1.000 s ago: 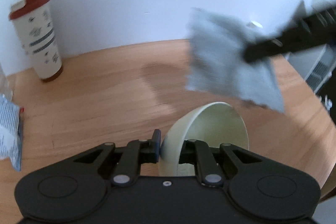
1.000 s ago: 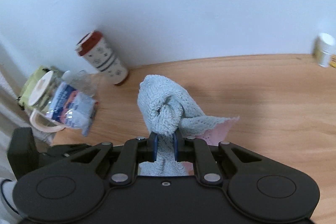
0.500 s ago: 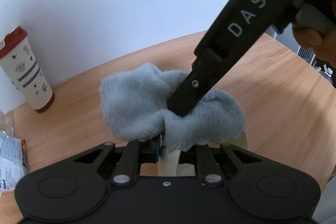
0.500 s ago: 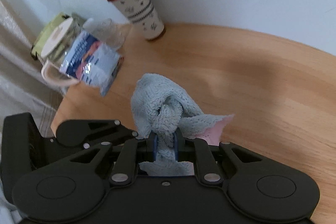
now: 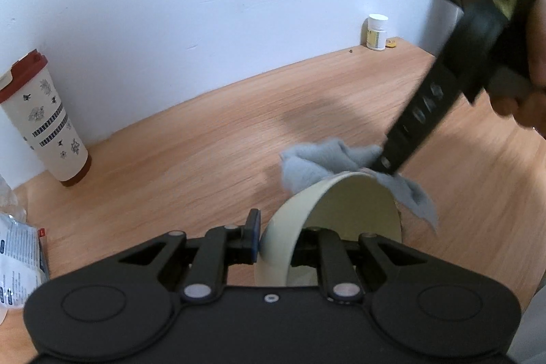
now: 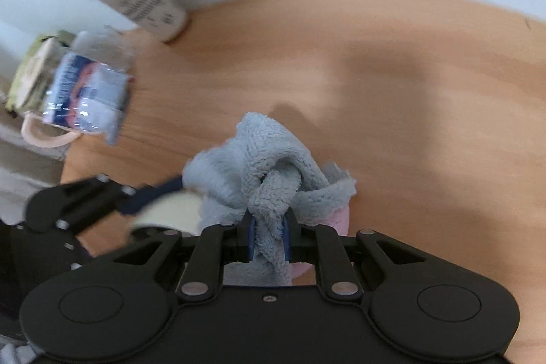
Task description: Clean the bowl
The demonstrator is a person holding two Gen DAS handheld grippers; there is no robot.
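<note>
I have the cream bowl (image 5: pixel 344 210) tipped on its side above the wooden table (image 5: pixel 204 159), its opening turned toward the right, and I see nothing inside it. My left gripper (image 5: pixel 276 237) is clamped on its rim, 1 blue pad outside the wall, the other finger inside the bowl. The grey cloth (image 5: pixel 317 164) is bunched against the far edge of the rim, partly draped over it and hanging down the right side. My right gripper (image 6: pixel 268 239) is pinched tight on that cloth, a thick knot of pile squeezed between its 2 blue pads, with a pink underside showing at the cloth's lower edge. From the left wrist view that gripper's black body comes down from the upper right, a hand (image 5: pixel 532 84) behind it.

At the left, against the white wall, stands an upright travel cup (image 5: pixel 44 121) with a red lid, shut, so I cannot tell its contents. Beside it, at the table's left edge, lie a crinkly printed packet (image 6: pixel 88 98) and a mug (image 6: pixel 44 111), blurred. A small white-capped bottle (image 5: pixel 377 33) stands by the wall far back, well apart from the bowl.
</note>
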